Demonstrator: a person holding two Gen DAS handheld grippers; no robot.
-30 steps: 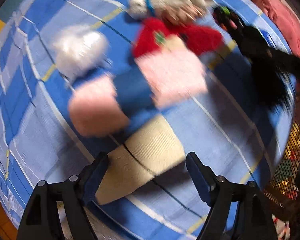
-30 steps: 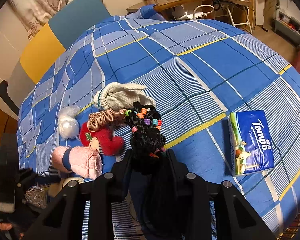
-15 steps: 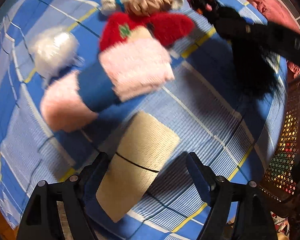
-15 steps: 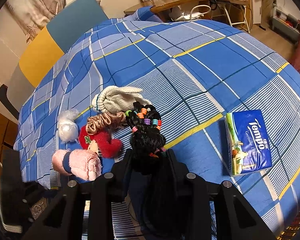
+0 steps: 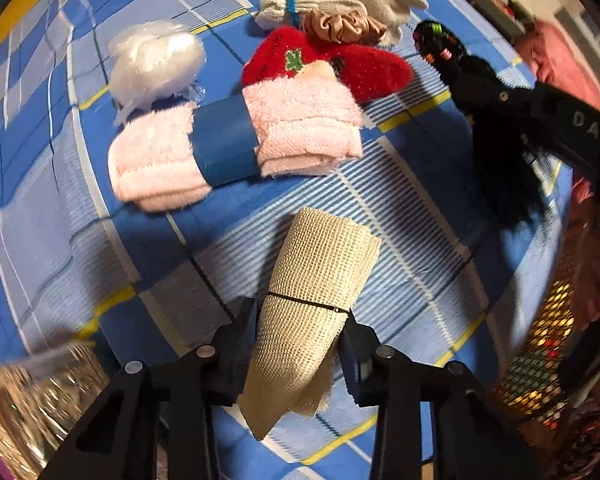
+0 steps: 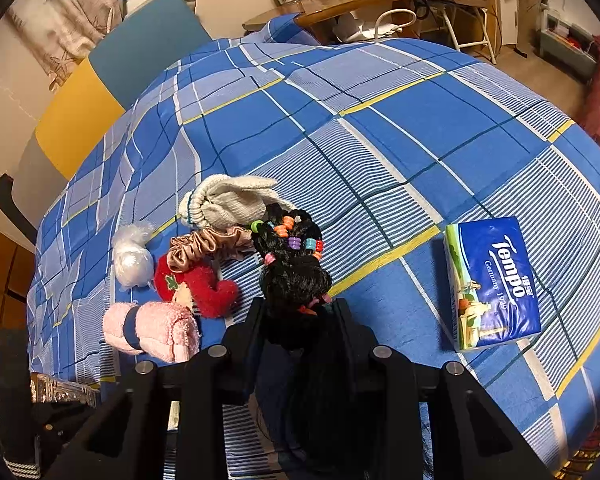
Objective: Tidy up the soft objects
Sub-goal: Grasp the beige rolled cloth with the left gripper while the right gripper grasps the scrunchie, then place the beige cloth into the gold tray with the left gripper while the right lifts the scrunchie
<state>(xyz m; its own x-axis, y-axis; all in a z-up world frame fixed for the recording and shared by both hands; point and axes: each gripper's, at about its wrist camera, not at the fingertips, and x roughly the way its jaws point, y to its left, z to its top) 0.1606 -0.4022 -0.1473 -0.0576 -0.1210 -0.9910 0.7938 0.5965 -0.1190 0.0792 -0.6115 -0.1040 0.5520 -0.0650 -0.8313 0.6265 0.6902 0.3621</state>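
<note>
my left gripper [image 5: 298, 334] is closing, its jaws against the rolled beige mesh cloth [image 5: 314, 300], while my right gripper [image 6: 300, 320] grips the black beaded wig [image 6: 294, 276].

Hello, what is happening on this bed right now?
A person is sorting soft things on a blue checked bedspread with two hand-held grippers. The left gripper is closing its jaws around a rolled beige mesh cloth. The right gripper holds a black hairpiece with coloured beads. A pink towel roll, red plush and glove lie nearby.
</note>
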